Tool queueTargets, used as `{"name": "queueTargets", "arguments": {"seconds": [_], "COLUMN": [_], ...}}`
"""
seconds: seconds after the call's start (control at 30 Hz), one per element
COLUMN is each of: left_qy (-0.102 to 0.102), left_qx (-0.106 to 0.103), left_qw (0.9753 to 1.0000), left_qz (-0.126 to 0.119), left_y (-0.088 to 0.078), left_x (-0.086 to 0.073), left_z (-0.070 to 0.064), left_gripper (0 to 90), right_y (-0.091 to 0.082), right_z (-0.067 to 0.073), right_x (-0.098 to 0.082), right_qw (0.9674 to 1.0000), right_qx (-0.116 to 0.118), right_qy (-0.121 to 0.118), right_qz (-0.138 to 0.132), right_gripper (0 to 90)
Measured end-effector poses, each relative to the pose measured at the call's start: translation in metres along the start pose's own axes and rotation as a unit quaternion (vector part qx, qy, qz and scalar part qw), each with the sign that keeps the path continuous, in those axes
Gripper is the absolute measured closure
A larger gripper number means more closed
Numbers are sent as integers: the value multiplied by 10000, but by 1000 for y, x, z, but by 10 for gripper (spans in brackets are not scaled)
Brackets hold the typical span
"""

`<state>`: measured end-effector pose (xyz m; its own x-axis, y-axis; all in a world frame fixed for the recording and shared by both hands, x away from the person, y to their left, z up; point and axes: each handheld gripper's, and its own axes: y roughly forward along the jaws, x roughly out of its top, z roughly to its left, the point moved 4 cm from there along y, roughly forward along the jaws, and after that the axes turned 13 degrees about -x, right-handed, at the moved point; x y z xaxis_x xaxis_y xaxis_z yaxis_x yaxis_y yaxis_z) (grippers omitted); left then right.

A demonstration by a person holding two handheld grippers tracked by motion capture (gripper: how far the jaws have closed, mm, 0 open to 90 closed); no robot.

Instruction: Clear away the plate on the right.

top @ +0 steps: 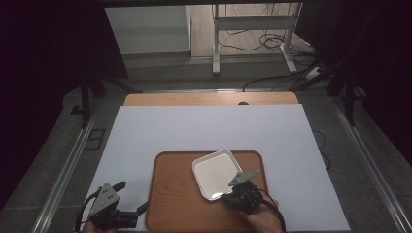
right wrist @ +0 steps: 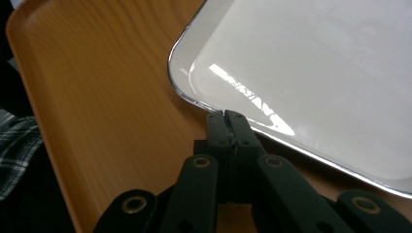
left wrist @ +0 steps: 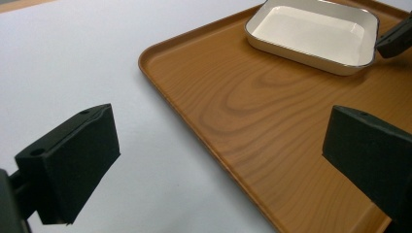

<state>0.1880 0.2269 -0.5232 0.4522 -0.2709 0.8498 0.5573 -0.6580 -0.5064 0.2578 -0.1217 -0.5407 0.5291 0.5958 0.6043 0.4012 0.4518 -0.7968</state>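
A white square dish (top: 214, 172) (left wrist: 316, 31) (right wrist: 316, 73) lies turned at an angle on the right part of a brown wooden tray (top: 170, 194) (left wrist: 233, 97) (right wrist: 97, 97). My right gripper (top: 224, 196) (right wrist: 227, 116) is at the dish's near corner, its jaws pressed together with their tips on the thin rim. It also pokes into the left gripper view (left wrist: 396, 41) beside the dish. My left gripper (top: 132, 196) (left wrist: 223, 160) is open and holds nothing; it hovers over the tray's left edge, one pad over the white table (top: 204, 126).
The tray sits at the near edge of the white table top. A wooden strip (top: 209, 99) runs along the far edge. Metal rails (top: 68, 165) flank the table. A desk frame and cables (top: 257, 43) stand on the floor beyond.
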Motion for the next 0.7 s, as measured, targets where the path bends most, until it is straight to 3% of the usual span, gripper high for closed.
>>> {"name": "queueTargets", "arguments": {"seconds": [0.27,0.5,0.7], "left_qy": [12,10,36], "left_qx": [8,6,16], "left_qw": [10000,10000,10000], "left_qz": [14,15,35], "left_y": [0,0,1], "left_x": [0,0,0], "left_z": [0,0,0], "left_gripper": [0,0,0], "right_y": [6,13,15], "right_z": [2,7,6], "right_x": [4,10,13], "right_qw": [9999,9997,9997], "right_qx": [144,91,72], "right_qy": [23,-196,-207], "right_qz": [-52,-90,-135], "right_gripper": [894,893,893]}}
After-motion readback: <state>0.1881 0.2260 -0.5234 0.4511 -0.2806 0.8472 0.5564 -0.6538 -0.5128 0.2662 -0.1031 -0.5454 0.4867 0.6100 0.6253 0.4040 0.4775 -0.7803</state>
